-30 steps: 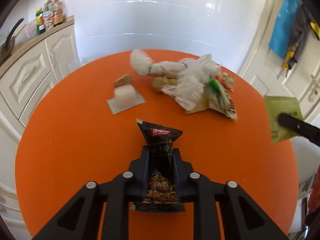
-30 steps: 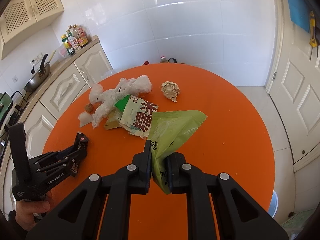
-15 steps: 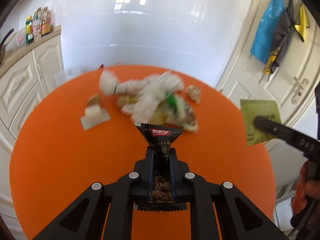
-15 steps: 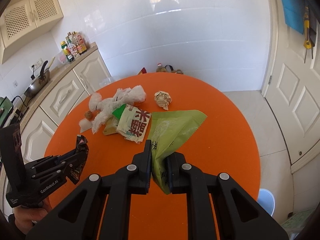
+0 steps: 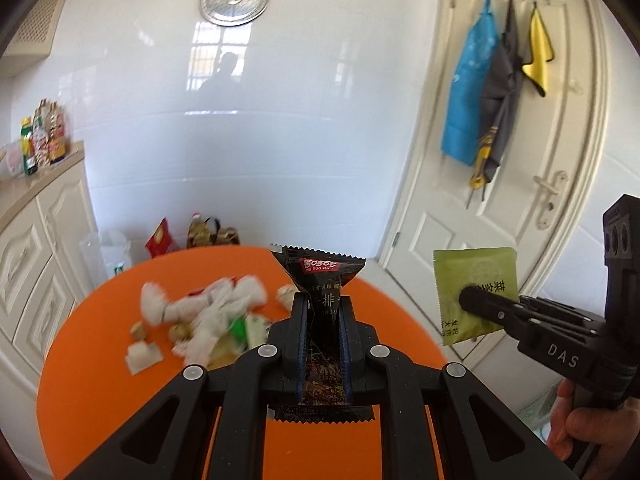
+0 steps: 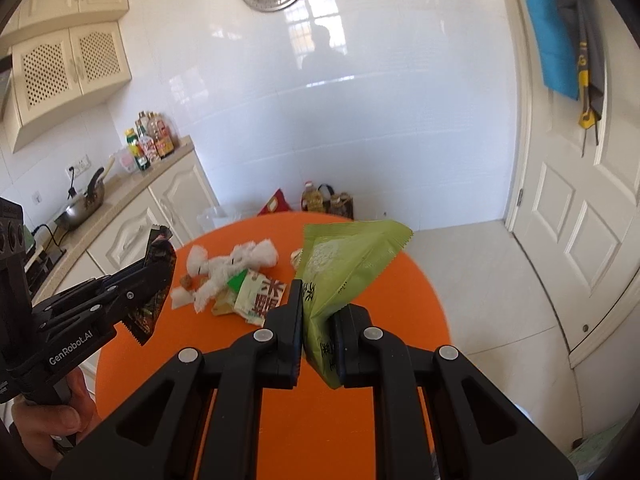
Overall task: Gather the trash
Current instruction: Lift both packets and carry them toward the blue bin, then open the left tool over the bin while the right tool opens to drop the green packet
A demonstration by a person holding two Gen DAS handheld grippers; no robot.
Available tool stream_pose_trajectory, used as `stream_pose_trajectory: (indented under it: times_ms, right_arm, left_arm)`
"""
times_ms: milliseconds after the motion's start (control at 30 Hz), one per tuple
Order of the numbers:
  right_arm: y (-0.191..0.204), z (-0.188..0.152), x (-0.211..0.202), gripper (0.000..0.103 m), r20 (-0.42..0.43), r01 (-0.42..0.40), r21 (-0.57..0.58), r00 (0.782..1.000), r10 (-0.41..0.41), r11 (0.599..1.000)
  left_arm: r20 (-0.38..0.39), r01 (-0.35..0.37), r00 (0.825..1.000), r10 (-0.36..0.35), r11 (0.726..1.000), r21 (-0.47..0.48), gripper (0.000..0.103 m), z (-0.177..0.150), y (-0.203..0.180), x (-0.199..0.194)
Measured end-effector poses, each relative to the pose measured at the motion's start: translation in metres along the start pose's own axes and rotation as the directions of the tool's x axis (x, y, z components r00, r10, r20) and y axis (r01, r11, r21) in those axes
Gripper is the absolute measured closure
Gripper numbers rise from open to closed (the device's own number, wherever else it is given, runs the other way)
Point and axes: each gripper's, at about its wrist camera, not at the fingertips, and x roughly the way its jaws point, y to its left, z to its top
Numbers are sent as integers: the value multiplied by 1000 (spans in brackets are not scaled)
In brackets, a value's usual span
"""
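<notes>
Orange table (image 6: 372,364) carrying litter | left gripper (image 5: 323,332) pinching black wrapper (image 5: 319,280), right gripper (image 6: 317,322) pinching green packet (image 6: 348,264), both above table | risk: thin foil slipping free

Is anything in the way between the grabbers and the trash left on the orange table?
Each tool's own load is. The left tool is shut on a black snack wrapper; the right tool is shut on a green packet. Otherwise nothing blocks the trash pile on the table.
</notes>
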Motion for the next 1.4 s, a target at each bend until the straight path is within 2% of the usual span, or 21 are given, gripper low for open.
stream_pose_trajectory:
  times_ms: [100,133,333,433,600,767,900,967,1067,1267,1400]
  right_arm:
    - [-9,8,-24,91,50,21,4,999,-21,1000]
    - [-12,9,-31,91,63,31,5,998,-31,1000]
    - [-51,13,-85,91,139,137,41,980,-142,990]
    - [-80,7,-109,91,151,203,84,965,-214,976]
    - [-140,-13,-141,91,132,310,176,933,-335,934]
    - [-205,-49,-153,91,45,400,267,903,-426,877]
    - [-250,-83,-138,91,-60,440,329,893,-446,836]
    - [-271,-102,-129,91,-111,451,355,890,-442,819]
    - [-295,-127,-110,91,-178,460,386,888,-425,800]
    - [-342,-175,-62,91,-312,478,437,875,-370,762]
    - [-360,-194,-40,90,-365,486,454,866,-342,747]
  left_arm:
    - [27,38,999,-39,999,32,94,3,-19,-1]
    - [30,48,998,-50,998,41,94,2,-23,10]
    - [32,164,985,-168,981,106,94,9,-78,21]
    - [7,230,972,-233,963,137,94,6,-111,32]
    - [-75,348,938,-340,922,173,93,-4,-168,52]
    - [-212,441,890,-403,879,180,93,-29,-217,89]
    - [-353,491,838,-416,858,154,93,-58,-248,133]
    - [-422,503,808,-412,855,128,93,-73,-257,156]
    - [-506,497,775,-378,860,118,93,-93,-267,187]
    - [-626,463,727,-283,875,142,92,-125,-279,240]
    - [-691,459,682,-238,876,151,91,-134,-287,274]
